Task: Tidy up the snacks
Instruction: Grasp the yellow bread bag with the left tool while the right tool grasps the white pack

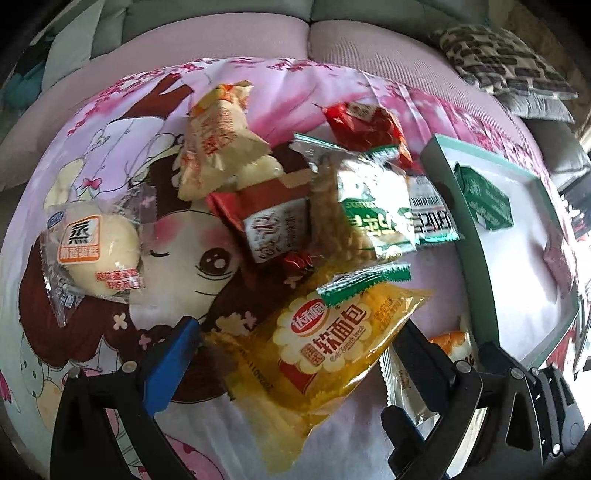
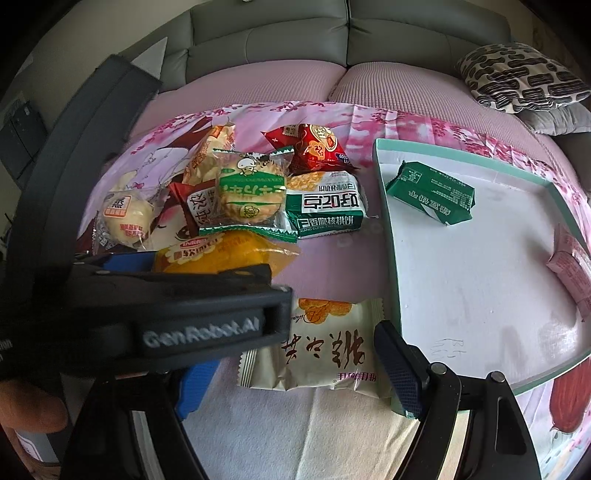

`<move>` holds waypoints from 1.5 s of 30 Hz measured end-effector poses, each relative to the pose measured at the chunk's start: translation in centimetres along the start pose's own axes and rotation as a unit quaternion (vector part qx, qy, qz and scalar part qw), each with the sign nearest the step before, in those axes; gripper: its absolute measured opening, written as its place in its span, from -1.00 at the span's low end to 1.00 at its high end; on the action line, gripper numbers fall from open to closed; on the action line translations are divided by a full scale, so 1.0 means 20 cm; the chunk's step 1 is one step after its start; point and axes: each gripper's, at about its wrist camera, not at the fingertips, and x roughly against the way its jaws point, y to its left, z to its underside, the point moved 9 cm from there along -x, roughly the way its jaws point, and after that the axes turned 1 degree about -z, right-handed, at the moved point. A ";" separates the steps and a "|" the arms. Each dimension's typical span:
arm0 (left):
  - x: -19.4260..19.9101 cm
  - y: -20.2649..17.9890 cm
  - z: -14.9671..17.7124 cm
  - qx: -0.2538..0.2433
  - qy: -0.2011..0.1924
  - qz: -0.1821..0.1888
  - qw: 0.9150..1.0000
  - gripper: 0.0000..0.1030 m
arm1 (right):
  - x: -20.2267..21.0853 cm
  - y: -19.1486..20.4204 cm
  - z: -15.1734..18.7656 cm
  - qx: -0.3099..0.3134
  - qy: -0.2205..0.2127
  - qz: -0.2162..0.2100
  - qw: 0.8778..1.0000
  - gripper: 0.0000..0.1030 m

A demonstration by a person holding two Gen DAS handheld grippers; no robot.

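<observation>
A pile of snack packets lies on a pink cartoon cloth. My left gripper [image 1: 295, 354] is open, its fingers either side of a yellow soft-bread packet [image 1: 325, 354], which also shows in the right wrist view [image 2: 221, 254]. My right gripper [image 2: 291, 369] is open around a white packet with red script [image 2: 321, 350]. A white tray with a teal rim [image 2: 388, 221] sits to the right, holding a green packet [image 2: 432, 192] and a pink packet [image 2: 569, 266]. The left gripper's body crosses the right wrist view at the left.
Other packets in the pile: a steamed cake [image 1: 99, 251], a red packet [image 1: 365, 125], a green walnut-cookie packet [image 2: 325, 210], a green-edged biscuit [image 2: 251, 192]. A patterned cushion [image 2: 517, 77] lies far right on the grey sofa [image 2: 295, 33].
</observation>
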 end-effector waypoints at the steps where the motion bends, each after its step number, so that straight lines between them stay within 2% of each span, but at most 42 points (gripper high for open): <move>1: 0.01 0.01 0.00 0.009 -0.002 0.004 1.000 1.00 | 0.00 0.00 0.00 0.000 0.000 0.000 1.000 0.62; 12: 0.05 0.21 0.00 0.087 -0.020 0.010 0.996 1.00 | -0.01 0.01 0.01 0.005 0.003 0.004 1.000 0.62; 17: 0.08 0.24 0.00 0.090 -0.025 0.014 0.996 0.99 | -0.01 0.01 0.01 0.010 0.005 0.005 1.000 0.62; 19: 0.09 0.25 0.00 0.082 -0.027 0.015 0.996 0.95 | -0.02 0.01 0.01 0.012 0.005 0.005 1.000 0.62; 22: 0.09 0.18 -0.02 0.071 -0.030 0.032 0.997 0.71 | -0.02 0.01 0.00 0.012 0.005 0.005 1.000 0.62; 24: 0.08 0.15 -0.03 0.065 -0.030 0.046 0.996 0.48 | -0.02 0.01 0.00 0.013 0.006 0.005 1.000 0.62; 27: 0.09 0.13 -0.03 0.049 -0.031 0.041 0.997 0.36 | -0.02 0.01 0.00 0.012 0.005 0.005 1.000 0.63; 33: 0.08 0.12 0.01 0.055 -0.033 0.037 0.997 0.27 | -0.01 0.03 0.00 0.008 0.006 -0.020 1.000 0.66; 36: 0.09 0.17 0.03 0.064 -0.034 0.029 0.997 0.26 | -0.04 0.04 0.03 -0.004 0.021 -0.046 0.999 0.64; 39: 0.10 0.22 0.04 0.071 -0.034 0.013 0.997 0.26 | -0.05 0.04 0.03 -0.005 0.020 -0.044 0.999 0.64; 45: 0.11 0.26 0.05 0.077 -0.035 0.008 0.996 0.26 | -0.07 0.04 0.01 -0.009 0.017 -0.042 0.999 0.60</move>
